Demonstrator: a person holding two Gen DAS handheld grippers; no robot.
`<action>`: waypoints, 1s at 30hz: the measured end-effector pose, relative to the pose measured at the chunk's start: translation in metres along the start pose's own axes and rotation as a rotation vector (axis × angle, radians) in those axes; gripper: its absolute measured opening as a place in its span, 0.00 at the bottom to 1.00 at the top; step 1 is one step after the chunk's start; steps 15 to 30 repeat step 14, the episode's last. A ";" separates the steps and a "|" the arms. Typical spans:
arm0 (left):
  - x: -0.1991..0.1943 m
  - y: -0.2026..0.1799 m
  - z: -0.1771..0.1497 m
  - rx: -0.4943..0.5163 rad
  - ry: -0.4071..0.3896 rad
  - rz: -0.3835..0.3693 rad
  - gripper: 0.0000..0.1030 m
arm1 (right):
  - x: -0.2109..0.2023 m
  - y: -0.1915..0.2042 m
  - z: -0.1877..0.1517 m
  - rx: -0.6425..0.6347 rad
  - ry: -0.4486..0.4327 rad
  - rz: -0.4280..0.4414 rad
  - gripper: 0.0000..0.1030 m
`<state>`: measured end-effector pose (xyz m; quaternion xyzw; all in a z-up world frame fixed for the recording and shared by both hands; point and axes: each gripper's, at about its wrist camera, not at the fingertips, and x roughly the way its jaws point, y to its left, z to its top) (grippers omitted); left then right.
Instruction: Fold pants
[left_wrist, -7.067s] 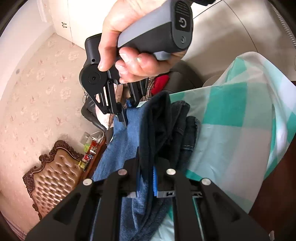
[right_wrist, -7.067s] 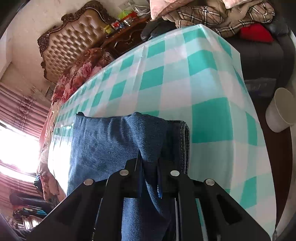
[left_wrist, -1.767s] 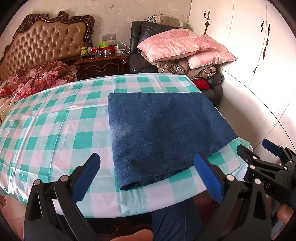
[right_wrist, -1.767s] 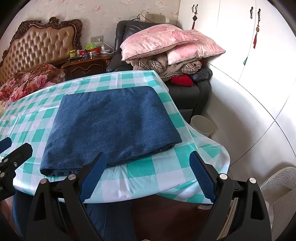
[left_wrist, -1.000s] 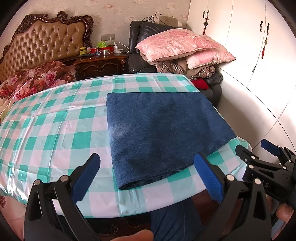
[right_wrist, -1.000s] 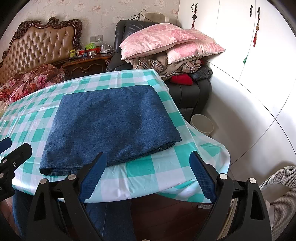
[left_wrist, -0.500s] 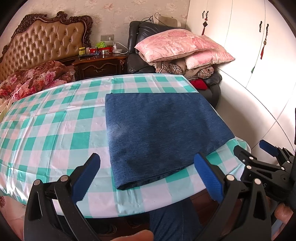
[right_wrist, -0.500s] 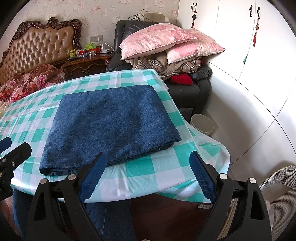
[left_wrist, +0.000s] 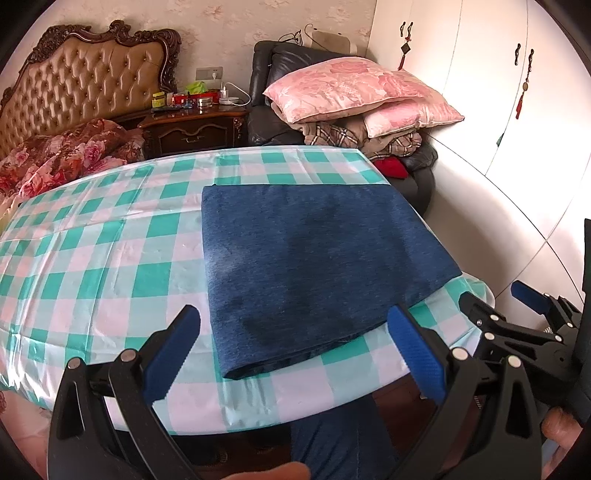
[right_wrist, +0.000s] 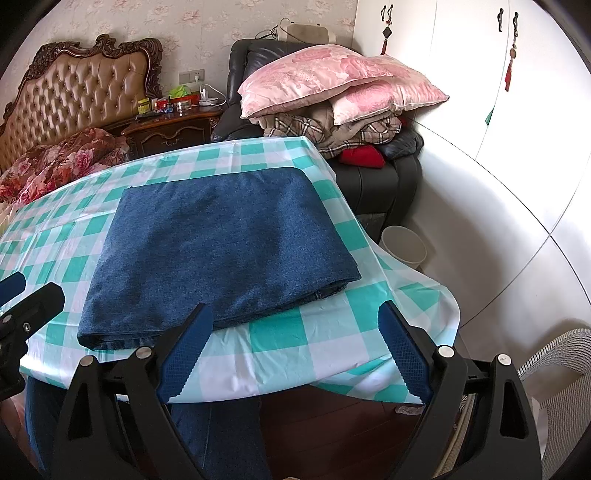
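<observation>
1. Bedroom scene: a table (left_wrist: 92, 266) in a teal-and-white check cloth is sitting in front of a tufted headboard (left_wrist: 85, 92), a dark nightstand (left_wrist: 192, 129) and a black armchair (right_wrist: 384, 177) that's carrying pink pillows (left_wrist: 351, 88) and plaid blankets.
2. The pants (left_wrist: 314, 266) are lying on the table as a flat, neat denim rectangle, toward the right end of the cloth, with the near edge sitting close to the table's front rim. In the right view the stacked layers are showing at the near-right corner.
3. Left gripper (left_wrist: 295, 354) is hanging just off the front edge of the table, jaws spread really wide, blue pads (left_wrist: 417, 354) gripping nothing and touching nothing. The pants are sitting beyond the fingertips, not between them.
4. Right gripper (right_wrist: 291, 347) is doing the same thing: jaws wide apart, empty, hovering over the cloth's front edge, clear of the denim.
5. Each gripper is poking into the other's view at the side, so they're sitting side by side.
6. A white bin (right_wrist: 402, 245) is standing on the floor beside the armchair.
</observation>
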<state>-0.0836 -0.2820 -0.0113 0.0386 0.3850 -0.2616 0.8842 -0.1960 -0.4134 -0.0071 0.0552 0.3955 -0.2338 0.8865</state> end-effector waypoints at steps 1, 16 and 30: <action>0.000 0.001 0.000 0.001 -0.003 -0.005 0.99 | 0.000 0.000 0.000 0.001 0.001 0.001 0.85; -0.018 0.091 -0.012 -0.119 -0.109 -0.041 0.99 | 0.011 -0.012 -0.008 0.070 -0.006 0.031 0.86; -0.018 0.091 -0.012 -0.119 -0.109 -0.041 0.99 | 0.011 -0.012 -0.008 0.070 -0.006 0.031 0.86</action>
